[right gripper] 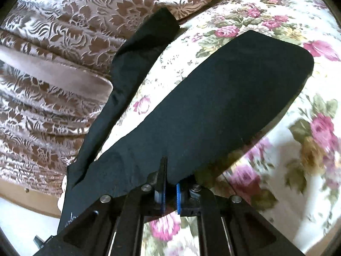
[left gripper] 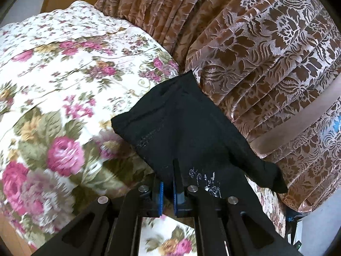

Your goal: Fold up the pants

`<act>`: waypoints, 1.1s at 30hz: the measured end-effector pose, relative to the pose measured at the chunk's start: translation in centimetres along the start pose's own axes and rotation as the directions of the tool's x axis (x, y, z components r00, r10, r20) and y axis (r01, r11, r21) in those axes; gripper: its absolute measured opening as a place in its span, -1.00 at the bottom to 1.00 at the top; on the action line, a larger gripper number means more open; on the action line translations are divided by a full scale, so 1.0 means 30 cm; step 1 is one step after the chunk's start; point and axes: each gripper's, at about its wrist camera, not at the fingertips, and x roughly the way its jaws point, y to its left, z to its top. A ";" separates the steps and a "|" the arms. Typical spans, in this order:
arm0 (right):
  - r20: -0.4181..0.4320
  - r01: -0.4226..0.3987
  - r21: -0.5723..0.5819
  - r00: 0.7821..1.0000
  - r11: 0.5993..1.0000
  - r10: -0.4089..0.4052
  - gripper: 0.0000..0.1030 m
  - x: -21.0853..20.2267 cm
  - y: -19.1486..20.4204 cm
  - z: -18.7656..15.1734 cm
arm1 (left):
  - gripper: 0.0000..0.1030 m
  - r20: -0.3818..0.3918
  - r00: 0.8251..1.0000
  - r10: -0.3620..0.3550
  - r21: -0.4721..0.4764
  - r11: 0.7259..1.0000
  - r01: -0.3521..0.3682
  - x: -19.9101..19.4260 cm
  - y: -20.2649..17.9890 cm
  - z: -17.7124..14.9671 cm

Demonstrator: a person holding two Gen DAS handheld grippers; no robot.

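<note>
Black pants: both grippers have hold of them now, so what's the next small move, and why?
Probably carry both hands forward over the floral bedspread to lay the held edge onto the far part. The left gripper and right gripper are shut on the black pants, whose legs still lie spread apart.

One pants point(right gripper: 223, 98), two tools: left tool point(left gripper: 168, 183), right tool point(right gripper: 170, 183).

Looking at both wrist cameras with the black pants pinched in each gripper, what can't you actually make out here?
- Left wrist view: the fingertips of the left gripper are buried in the black pants; the pants' far end is hidden by their own folds.
- Right wrist view: the right gripper has its fingertips covered by the pants; their lower left part is cut off by the frame edge.
- Both views: the floral bedspread is motion-blurred close to the camera.
</note>
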 end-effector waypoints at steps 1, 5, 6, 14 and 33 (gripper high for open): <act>-0.005 0.002 -0.004 1.000 1.000 -0.002 -0.87 -0.010 -0.009 -0.012 | -0.89 -0.002 1.000 0.001 -0.002 1.000 -0.001 -0.009 -0.001 -0.014; -0.038 0.012 -0.004 0.999 1.000 -0.012 -0.87 -0.050 -0.060 -0.084 | -0.89 -0.014 1.000 0.023 -0.027 0.999 -0.024 -0.062 0.049 -0.088; -0.045 0.012 -0.003 0.999 1.000 -0.013 -0.87 -0.056 -0.071 -0.102 | -0.89 -0.016 0.999 0.032 -0.040 0.999 -0.032 -0.075 0.076 -0.099; -0.040 -0.031 0.058 0.999 0.998 0.033 -0.54 -0.100 -0.168 -0.176 | -1.00 -0.042 0.987 0.157 -0.051 0.986 -0.159 -0.109 0.231 -0.138; 0.216 0.240 0.258 0.930 0.936 -0.298 -0.84 -0.243 -0.393 0.163 | -0.35 -0.104 0.994 0.014 0.001 1.000 -0.014 -0.058 0.144 -0.182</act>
